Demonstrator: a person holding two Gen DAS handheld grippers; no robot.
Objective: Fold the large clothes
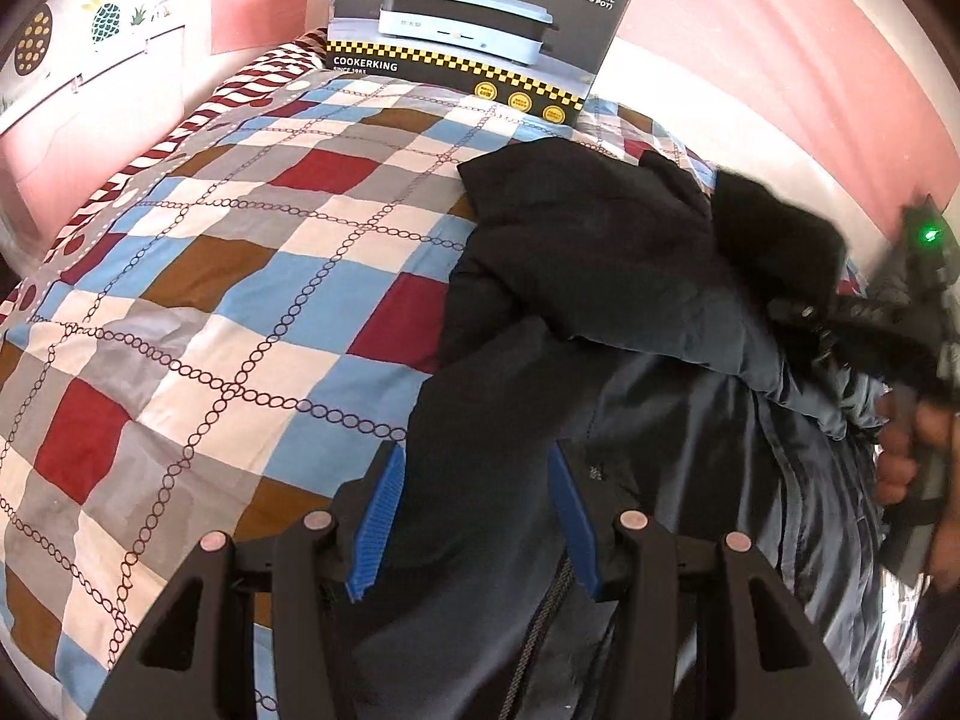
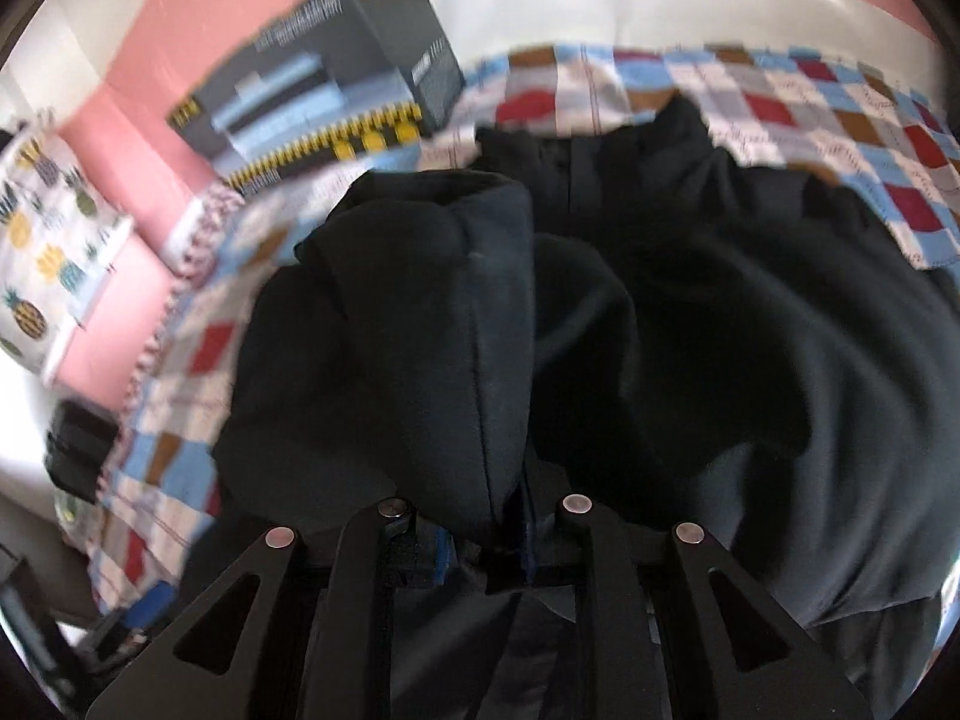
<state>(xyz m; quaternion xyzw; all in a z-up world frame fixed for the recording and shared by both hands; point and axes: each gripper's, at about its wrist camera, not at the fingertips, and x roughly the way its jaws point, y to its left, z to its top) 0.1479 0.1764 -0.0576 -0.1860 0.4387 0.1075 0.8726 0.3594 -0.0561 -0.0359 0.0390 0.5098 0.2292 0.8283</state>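
The dark jacket (image 1: 600,276) lies bunched on the right side of the checked bedspread (image 1: 240,276), one fold draped over another. The left gripper (image 1: 474,480) is clamped on the jacket's near edge, cloth filling the gap between its blue pads (image 1: 378,516). The right gripper (image 2: 486,534) has its jaws nearly together, pinching a thick fold of the jacket. A boxed cooker (image 1: 474,30) stands at the far end against the pink wall (image 1: 750,60).
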